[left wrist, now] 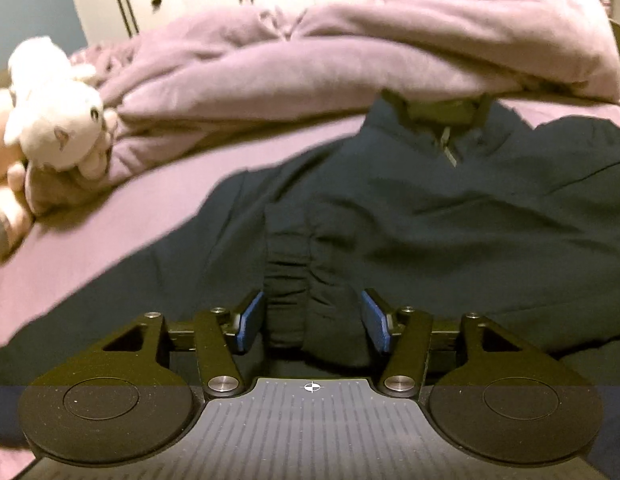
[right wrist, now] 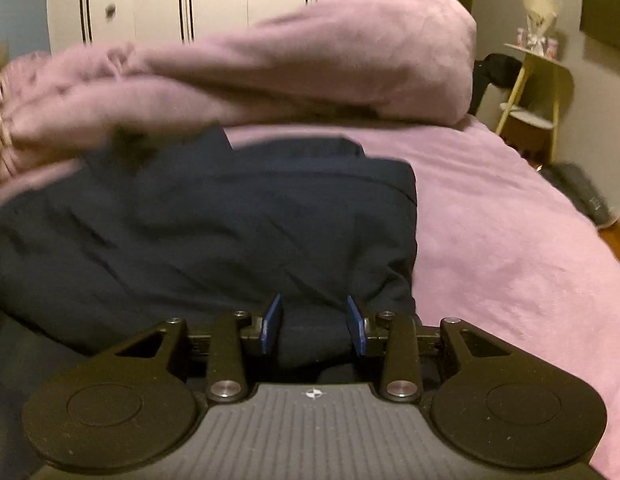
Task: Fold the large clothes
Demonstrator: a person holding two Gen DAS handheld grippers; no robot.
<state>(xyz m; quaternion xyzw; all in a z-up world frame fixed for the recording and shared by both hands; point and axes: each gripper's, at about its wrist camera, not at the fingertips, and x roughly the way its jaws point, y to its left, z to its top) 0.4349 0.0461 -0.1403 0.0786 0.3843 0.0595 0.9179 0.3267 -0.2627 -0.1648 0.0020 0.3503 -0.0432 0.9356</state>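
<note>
Navy zip-neck jacket (left wrist: 429, 208) lies on the purple bedsheet (right wrist: 489, 208), collar toward the heaped duvet (left wrist: 349, 60). Left gripper (left wrist: 311, 320): jaws part-open with a gathered cuff or hem bunched between them, looks pinched but I can't tell. Right gripper (right wrist: 313, 322): same, around the near hem. Lift both together, keep the hem taut and level, fold toward the collar. Avoid the plush toy (left wrist: 58, 120).

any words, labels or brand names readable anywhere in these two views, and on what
None can be read.
The navy jacket shows no print or tag.
Each gripper body carries only a small round crosshair mark, no letters.
Items on the yellow shelf are too small and blurred to read.
</note>
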